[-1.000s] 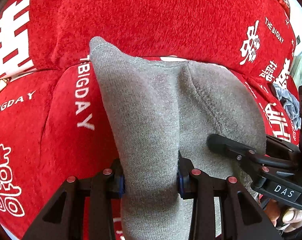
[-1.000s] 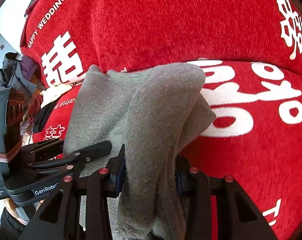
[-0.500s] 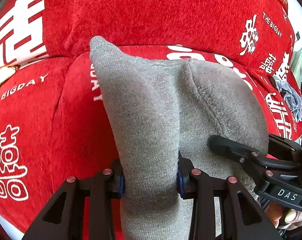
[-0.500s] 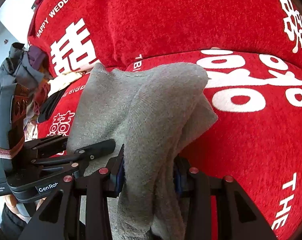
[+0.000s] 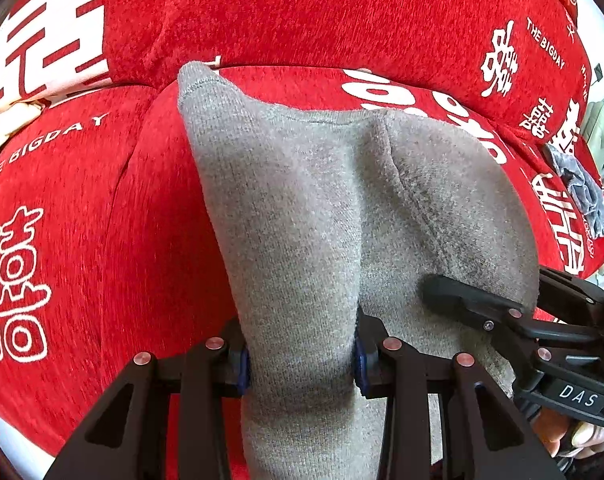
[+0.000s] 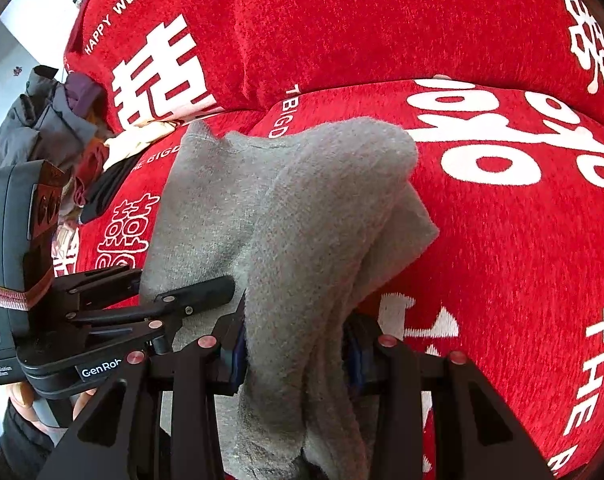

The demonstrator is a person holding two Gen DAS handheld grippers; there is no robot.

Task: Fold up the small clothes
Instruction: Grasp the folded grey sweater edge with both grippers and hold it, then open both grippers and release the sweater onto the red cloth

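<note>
Grey garment (image 5: 302, 216): hanging bunched between both hand-held grippers, its far edge draping over the red sofa cover (image 5: 341, 20)
Left hand-held gripper (image 5: 302, 354): clamping one fold of the knit — pads pressing in from both sides
Right hand-held gripper (image 6: 296, 346): pinching a thicker, doubled fold beside it
Clothes pile (image 6: 54, 120): lying at the sofa's far end, well apart

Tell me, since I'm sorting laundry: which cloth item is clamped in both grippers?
The grey knit garment, pinched by the left gripper and right gripper. The blue-grey cloth lies untouched on the red sofa cover.
</note>
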